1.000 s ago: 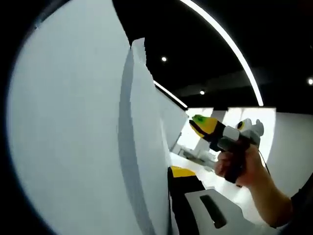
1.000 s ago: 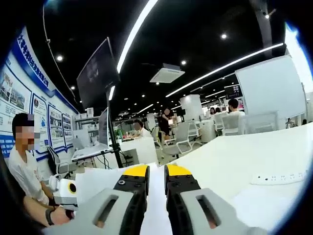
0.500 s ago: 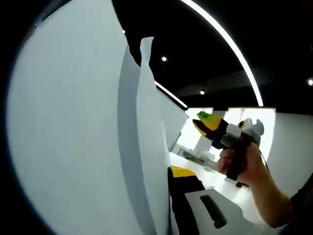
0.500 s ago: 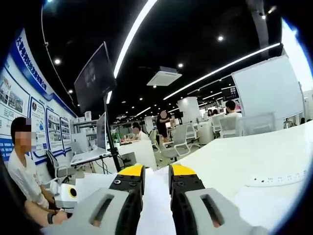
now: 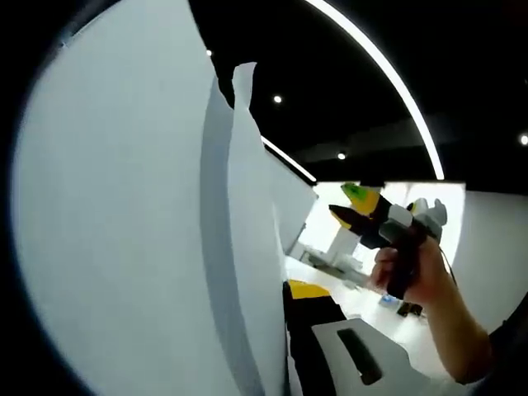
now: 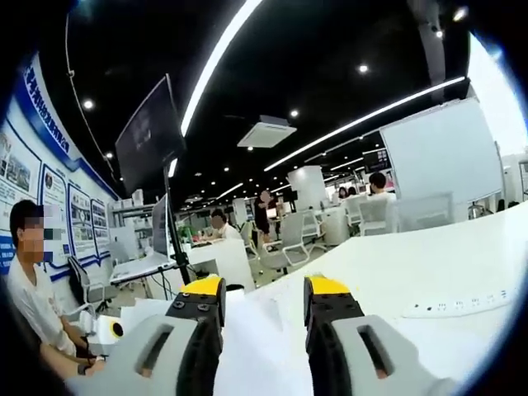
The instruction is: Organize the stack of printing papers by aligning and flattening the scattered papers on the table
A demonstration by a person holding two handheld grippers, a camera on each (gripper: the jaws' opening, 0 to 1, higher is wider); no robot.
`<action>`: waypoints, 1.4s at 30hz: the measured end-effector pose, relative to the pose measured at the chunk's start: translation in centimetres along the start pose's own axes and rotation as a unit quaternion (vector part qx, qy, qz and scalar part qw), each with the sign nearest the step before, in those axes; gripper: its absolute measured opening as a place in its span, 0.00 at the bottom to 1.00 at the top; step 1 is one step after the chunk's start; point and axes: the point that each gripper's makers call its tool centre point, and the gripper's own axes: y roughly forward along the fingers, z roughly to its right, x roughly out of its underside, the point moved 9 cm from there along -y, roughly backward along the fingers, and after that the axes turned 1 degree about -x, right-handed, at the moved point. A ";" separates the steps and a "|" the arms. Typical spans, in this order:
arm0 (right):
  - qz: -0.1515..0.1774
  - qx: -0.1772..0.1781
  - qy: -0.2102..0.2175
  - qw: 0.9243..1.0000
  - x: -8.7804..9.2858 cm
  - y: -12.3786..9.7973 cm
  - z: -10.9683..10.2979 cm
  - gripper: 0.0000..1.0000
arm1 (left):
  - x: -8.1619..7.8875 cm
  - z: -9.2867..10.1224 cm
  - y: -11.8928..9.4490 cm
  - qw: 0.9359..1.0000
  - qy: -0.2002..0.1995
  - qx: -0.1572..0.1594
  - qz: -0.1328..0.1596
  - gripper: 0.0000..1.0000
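Note:
A stack of white printing papers point(image 5: 124, 231) stands upright close to the lens in the left gripper view, its edges fanned slightly at the top. My left gripper point(image 5: 285, 293) is shut on the stack's lower part; one yellow-tipped jaw shows, the other is hidden behind the paper. Farther right, a hand holds my right gripper point(image 5: 346, 205) in the air, apart from the paper. In the right gripper view my right gripper point(image 6: 266, 289) is open over the white table point(image 6: 412, 264), nothing between its jaws. White paper point(image 6: 157, 312) shows low on the left there.
A white power strip point(image 6: 462, 304) lies on the table to the right. A dark monitor on a pole point(image 6: 148, 136) stands left of centre, a whiteboard point(image 6: 433, 157) at the right. A person point(image 6: 29, 289) sits at the left edge; others sit at far desks.
My right gripper's jaws have spread from nearly shut to open, and it has lifted slightly in the left gripper view. The paper stack stays held upright.

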 end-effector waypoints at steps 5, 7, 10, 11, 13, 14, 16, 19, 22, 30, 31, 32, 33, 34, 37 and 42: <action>0.006 0.014 0.007 1.000 -0.7 -0.4 0.3 0.50 | 0.0 0.0 0.0 1.000 -0.001 0.000 0.000 0.06; 0.007 0.018 0.008 1.000 -0.9 -0.5 0.4 0.54 | 0.0 0.1 0.0 1.000 -0.001 0.000 0.000 0.06; 0.010 0.029 0.011 0.999 -1.4 -0.9 0.6 0.62 | 0.1 0.1 -0.1 1.000 -0.002 0.000 0.001 0.06; 0.012 0.032 0.010 0.999 -1.6 -1.0 0.6 0.64 | 0.0 0.0 -0.1 1.000 -0.003 0.000 0.001 0.06; 0.013 0.039 0.008 0.999 -1.9 -1.4 0.7 0.66 | 0.0 -0.1 -0.1 1.000 -0.003 -0.001 0.001 0.06; 0.013 0.041 0.006 0.999 -2.1 -1.5 0.8 0.67 | 0.0 -0.1 -0.1 1.000 -0.004 -0.001 0.001 0.06; 0.014 0.049 0.000 0.999 -2.4 -1.7 0.8 0.69 | 0.0 0.0 -0.1 1.000 -0.004 -0.001 0.001 0.06; 0.013 0.056 -0.004 0.998 -2.6 -2.0 1.0 0.72 | 0.0 0.0 -0.1 1.000 -0.004 -0.001 0.001 0.06; 0.014 0.062 -0.004 0.998 -2.9 -2.3 0.9 0.76 | 0.1 0.1 -0.1 1.000 -0.004 0.000 0.001 0.06; 0.015 0.076 -0.021 0.997 -3.9 -3.2 0.3 0.84 | 0.2 0.3 -0.1 1.000 -0.003 0.000 0.000 0.06; 0.016 0.078 -0.024 0.997 -4.1 -3.4 0.3 0.84 | 0.2 0.3 -0.1 1.000 -0.004 0.000 0.001 0.06; 0.015 0.082 -0.028 0.996 -4.2 -3.7 0.3 0.84 | 0.2 0.4 -0.1 1.000 -0.004 0.000 0.001 0.06; 0.015 0.085 -0.030 0.996 -4.2 -3.8 0.3 0.85 | 0.2 0.4 -0.1 1.000 -0.004 -0.001 0.001 0.06; 0.015 0.091 -0.033 0.995 -4.3 -4.1 0.4 0.85 | 0.2 0.4 -0.1 1.000 -0.004 -0.001 0.001 0.06; 0.017 0.097 -0.033 0.995 -4.4 -4.6 0.5 0.85 | 0.2 0.5 -0.1 1.000 -0.004 -0.001 0.001 0.06; 0.015 0.107 -0.031 0.994 -4.1 -5.5 0.6 0.86 | 0.2 0.6 -0.1 1.000 -0.003 -0.001 0.000 0.06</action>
